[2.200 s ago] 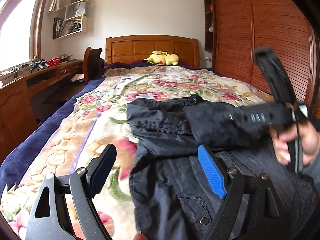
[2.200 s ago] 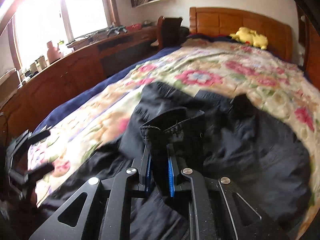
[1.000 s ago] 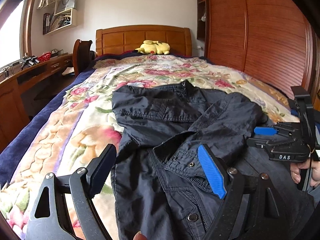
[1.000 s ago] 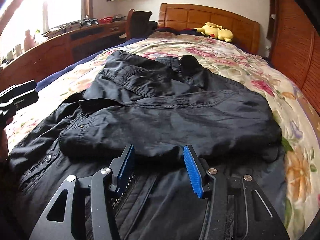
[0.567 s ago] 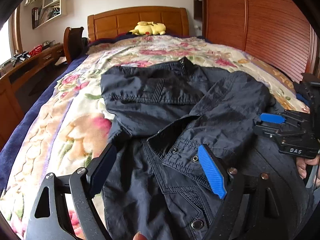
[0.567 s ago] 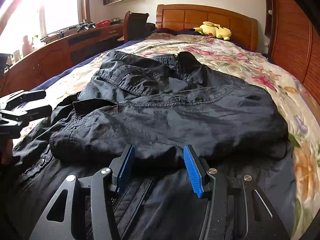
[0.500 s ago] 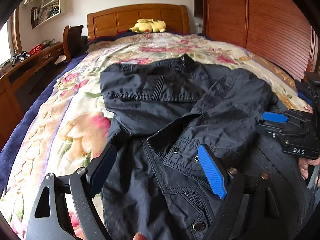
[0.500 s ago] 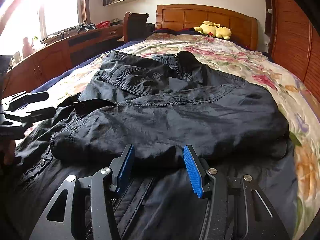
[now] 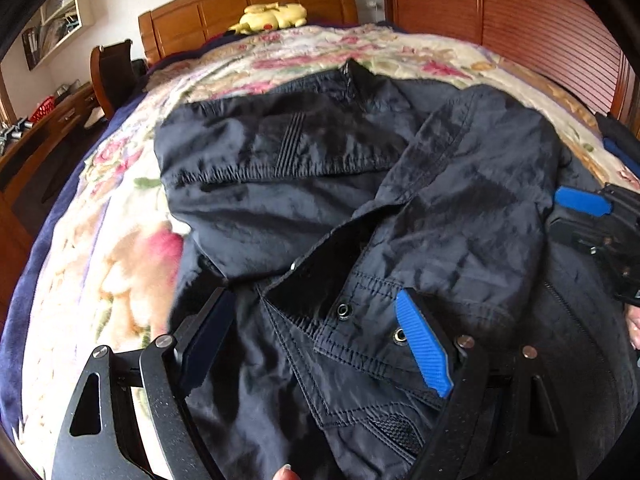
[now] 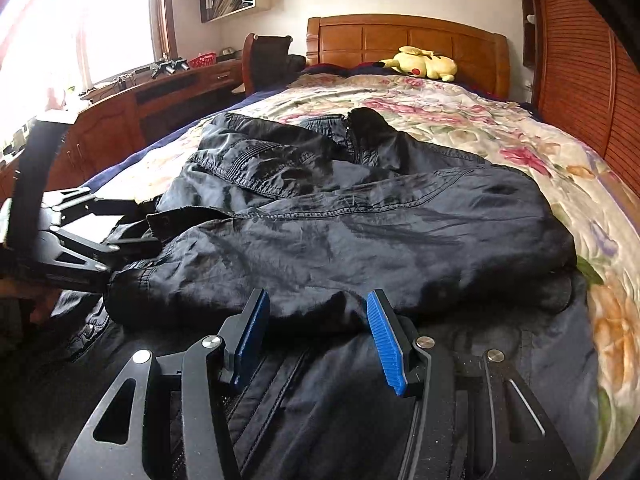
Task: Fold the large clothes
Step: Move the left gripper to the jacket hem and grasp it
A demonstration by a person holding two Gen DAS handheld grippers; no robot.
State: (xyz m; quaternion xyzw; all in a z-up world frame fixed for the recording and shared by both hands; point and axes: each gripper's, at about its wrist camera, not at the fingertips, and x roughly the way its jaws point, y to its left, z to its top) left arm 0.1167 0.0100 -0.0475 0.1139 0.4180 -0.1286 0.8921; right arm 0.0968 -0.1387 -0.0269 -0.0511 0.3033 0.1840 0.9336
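Note:
A large black jacket (image 9: 304, 184) lies spread on the floral bedspread, with one sleeve (image 10: 360, 240) folded across its chest. My left gripper (image 9: 316, 328) is open, low over the sleeve's snap-button cuff (image 9: 360, 320), and nothing is between its jaws. It shows at the left in the right wrist view (image 10: 124, 232). My right gripper (image 10: 316, 328) is open and empty, just short of the folded sleeve's near edge. It shows at the right edge in the left wrist view (image 9: 584, 216).
The bed (image 10: 520, 132) has a wooden headboard (image 10: 404, 48) with a yellow plush toy (image 10: 420, 64) in front of it. A wooden desk (image 10: 132, 112) and a chair (image 10: 264, 60) stand to the left. A slatted wooden wardrobe (image 9: 520, 20) runs along the right.
My right gripper has let go of the sleeve, which now lies across the jacket, and has opened. My left gripper has moved forward and down, close over the cuff.

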